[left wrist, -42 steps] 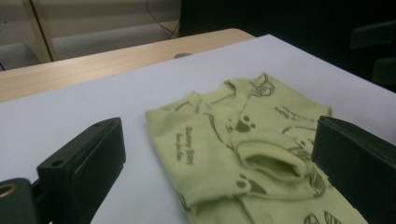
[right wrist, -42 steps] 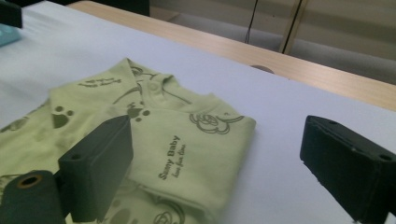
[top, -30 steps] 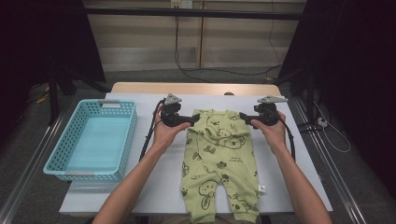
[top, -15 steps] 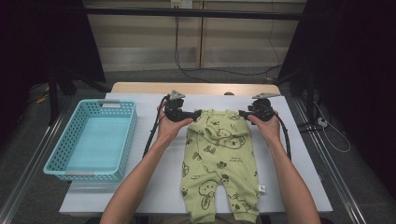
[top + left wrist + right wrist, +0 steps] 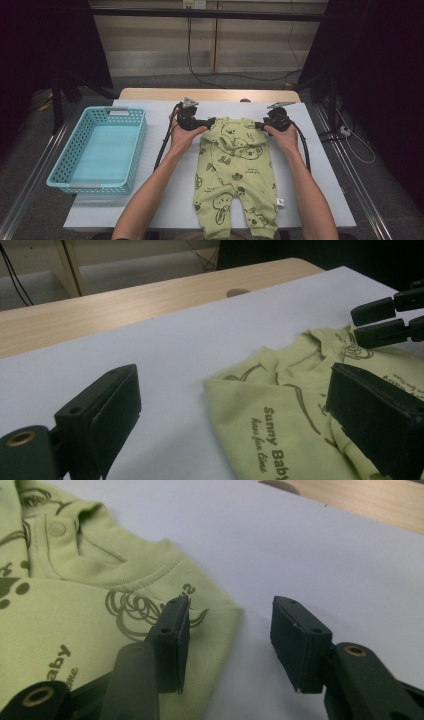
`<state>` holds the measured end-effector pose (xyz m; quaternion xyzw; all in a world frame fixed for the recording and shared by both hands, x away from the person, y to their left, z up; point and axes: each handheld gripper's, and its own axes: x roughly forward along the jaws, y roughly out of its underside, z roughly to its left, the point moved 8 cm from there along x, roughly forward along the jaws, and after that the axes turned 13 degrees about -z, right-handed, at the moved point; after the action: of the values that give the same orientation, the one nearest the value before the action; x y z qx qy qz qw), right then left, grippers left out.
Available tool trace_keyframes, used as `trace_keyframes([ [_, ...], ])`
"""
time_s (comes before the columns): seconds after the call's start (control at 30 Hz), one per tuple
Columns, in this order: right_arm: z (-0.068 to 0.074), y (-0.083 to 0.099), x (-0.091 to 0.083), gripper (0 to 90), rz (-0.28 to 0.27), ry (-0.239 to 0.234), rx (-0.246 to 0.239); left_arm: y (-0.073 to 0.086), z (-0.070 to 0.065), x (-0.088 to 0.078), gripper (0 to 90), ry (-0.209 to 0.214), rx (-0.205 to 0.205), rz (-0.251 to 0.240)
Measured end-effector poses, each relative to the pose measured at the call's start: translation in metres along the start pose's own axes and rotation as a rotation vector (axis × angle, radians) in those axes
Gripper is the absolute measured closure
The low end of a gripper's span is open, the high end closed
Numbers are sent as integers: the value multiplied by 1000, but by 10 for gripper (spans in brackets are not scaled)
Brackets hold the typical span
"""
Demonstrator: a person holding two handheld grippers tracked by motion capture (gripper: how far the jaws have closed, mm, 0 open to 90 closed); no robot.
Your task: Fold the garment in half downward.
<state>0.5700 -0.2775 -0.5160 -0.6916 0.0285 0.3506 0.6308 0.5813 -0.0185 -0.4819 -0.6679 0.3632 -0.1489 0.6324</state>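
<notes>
High view: romper (image 5: pixel 234 175) lies lengthwise, neck away from the person; both grippers' jaws gape, right's just narrowing.

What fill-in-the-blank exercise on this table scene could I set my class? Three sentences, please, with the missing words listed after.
1. The baby romper lying flat on the white sheet is light ____ in colour.
2. The basket on the table's left side is ____ inside.
3. The jaws of the right gripper stand ____, one over the romper's shoulder corner.

Missing words: green; empty; open
</notes>
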Motion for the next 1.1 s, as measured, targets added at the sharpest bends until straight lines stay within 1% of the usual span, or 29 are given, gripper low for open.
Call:
trace_keyframes([
  [0.03,1,0,1,512,-6,-6,10,1,1,0,80,-4,-11,1],
  [0.07,1,-1,2,526,-12,-6,10,2,2,0,95,-5,-12,15],
  [0.1,2,-1,3,552,-12,-5,15,2,4,0,114,-10,-8,4],
  [0.13,3,-1,4,577,-9,-10,29,2,5,0,116,-21,-12,5],
  [0.17,3,-1,4,611,-8,-15,32,3,6,0,115,-13,-4,14],
  [0.2,5,-2,4,669,-4,-25,43,3,6,1,115,-19,-10,11],
  [0.23,5,-3,5,702,-5,-28,46,3,7,2,118,-18,-14,9],
  [0.3,5,-3,5,752,-7,-27,39,4,8,2,136,-16,-2,32],
  [0.33,4,-3,5,793,-8,-19,41,5,9,4,154,-19,-10,34],
  [0.37,4,-3,4,824,-7,-19,50,6,9,5,171,-18,-6,43],
  [0.4,3,-2,3,853,-2,-17,58,8,13,4,180,-3,36,87],
  [0.43,2,-2,3,869,-8,-19,61,8,11,7,198,-18,-2,62],
  [0.47,2,-3,4,877,-14,-23,52,8,10,8,238,-15,-12,57],
  [0.5,2,-3,3,882,-12,-19,56,9,11,9,268,-12,-9,65],
  [0.53,2,-3,4,885,-14,-13,43,10,11,10,282,-13,-11,75],
  [0.57,3,-3,4,886,-12,-12,42,10,12,10,308,-21,-8,84],
  [0.6,3,-3,4,886,-14,-7,43,10,12,12,341,-25,-17,75],
  [0.67,4,-3,3,887,-10,-3,46,13,15,14,367,-25,-24,98],
  [0.7,3,-3,4,887,-13,-1,35,15,16,14,392,-27,-16,114],
  [0.73,3,-3,4,888,-13,-1,29,15,16,16,418,-32,-20,108],
  [0.8,4,-3,4,888,-14,7,33,16,14,19,454,-10,-15,117],
  [0.83,4,-3,4,888,-17,8,33,17,11,21,466,-11,-13,120],
  [0.87,4,-3,4,888,-18,7,35,19,14,20,476,3,51,166],
  [0.93,4,-3,4,887,-17,11,37,19,13,23,519,12,26,162],
  [0.97,4,-3,4,887,-16,11,38,19,9,27,537,6,-12,132],
  [1.0,5,-3,4,888,-18,11,34,22,8,27,540,23,-1,164],
  [1.03,4,-3,4,887,-19,13,31,25,6,30,545,17,0,172],
  [1.07,4,-3,4,887,-18,12,29,26,5,30,555,19,29,191],
  [1.1,4,-3,3,888,-15,13,28,27,5,30,568,30,56,211],
])
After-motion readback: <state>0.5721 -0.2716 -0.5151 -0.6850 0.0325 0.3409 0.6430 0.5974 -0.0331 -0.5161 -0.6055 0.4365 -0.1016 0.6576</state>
